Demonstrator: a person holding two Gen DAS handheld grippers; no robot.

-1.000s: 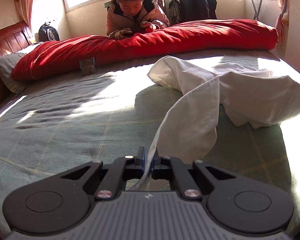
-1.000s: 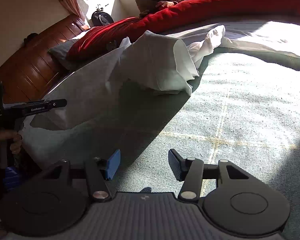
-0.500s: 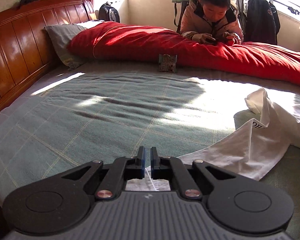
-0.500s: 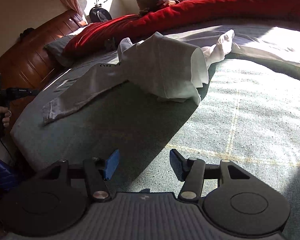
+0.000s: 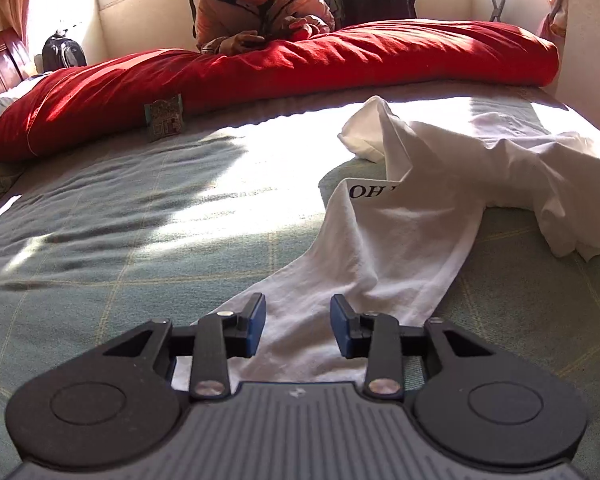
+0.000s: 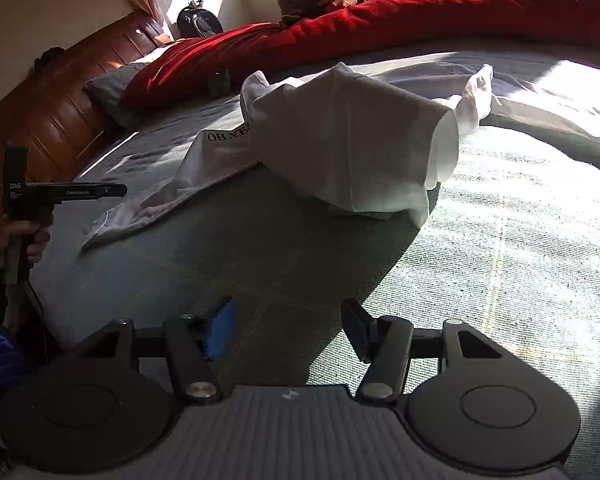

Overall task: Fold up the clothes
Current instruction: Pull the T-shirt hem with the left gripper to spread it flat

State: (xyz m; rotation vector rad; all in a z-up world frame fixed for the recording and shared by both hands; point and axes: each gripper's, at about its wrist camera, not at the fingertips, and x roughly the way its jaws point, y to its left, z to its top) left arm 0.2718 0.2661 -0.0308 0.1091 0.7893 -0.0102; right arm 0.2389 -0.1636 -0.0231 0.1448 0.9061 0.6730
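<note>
The bed (image 5: pixel 100 248), under its green checked cover, carries the whole job, with a red duvet (image 5: pixel 300 68) rolled along its far side and a person leaning on it over there. On the cover lies my white T-shirt (image 5: pixel 380 248), and I judge it far from folded: most of it is heaped in a rumpled mound toward the far right, one sleeve sticking up, while a long strip with dark lettering runs flat from the mound toward me. No neat edges or stacked layers show anywhere, so spreading, squaring and every fold remain as far as I can see.

My left tool (image 5: pixel 298 326) stands released, its blue pads parted with the near end of that strip lying on the bed between and just beneath them; nothing is pinched. My right tool (image 6: pixel 288 330) is likewise released and holds nothing; it hangs over bare cover, with the mound (image 6: pixel 352 148) well ahead of it and the strip's end off to its left, near the edge of the bed.
</note>
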